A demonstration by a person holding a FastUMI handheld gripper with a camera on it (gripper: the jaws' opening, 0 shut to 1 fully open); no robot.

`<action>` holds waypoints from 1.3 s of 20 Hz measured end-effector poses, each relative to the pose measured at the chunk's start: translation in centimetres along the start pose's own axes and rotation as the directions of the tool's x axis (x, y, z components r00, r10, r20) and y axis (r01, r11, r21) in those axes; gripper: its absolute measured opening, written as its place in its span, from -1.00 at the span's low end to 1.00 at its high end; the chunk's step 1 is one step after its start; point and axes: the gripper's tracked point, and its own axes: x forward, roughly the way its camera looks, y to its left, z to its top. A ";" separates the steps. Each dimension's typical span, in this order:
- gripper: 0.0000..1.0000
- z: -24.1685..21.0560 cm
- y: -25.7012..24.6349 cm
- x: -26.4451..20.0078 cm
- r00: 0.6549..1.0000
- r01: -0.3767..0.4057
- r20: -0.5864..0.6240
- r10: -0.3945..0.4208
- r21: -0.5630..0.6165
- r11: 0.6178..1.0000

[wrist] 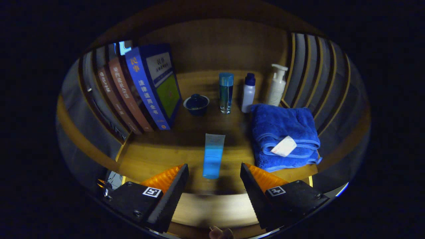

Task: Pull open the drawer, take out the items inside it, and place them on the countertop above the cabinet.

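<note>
One tube [213,155] lies flat on desk [186,149], just ahead of tongs [214,177], spread wide, empty. Risk: retreating tongs may nudge tube twd towel [284,136].

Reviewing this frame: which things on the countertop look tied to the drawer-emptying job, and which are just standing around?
Likely job-related:
- blue tube, lying on the countertop just ahead of the open fingers of the hand-held gripper, untouched

Just lying about:
- books
- lidded cup
- clear blue bottle
- white bottle
- pump bottle
- folded blue towel
</note>
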 end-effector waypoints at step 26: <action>0.99 -22.3 -0.8 -13.5 0.918 -0.080 0.394 0.045 0.073 0.994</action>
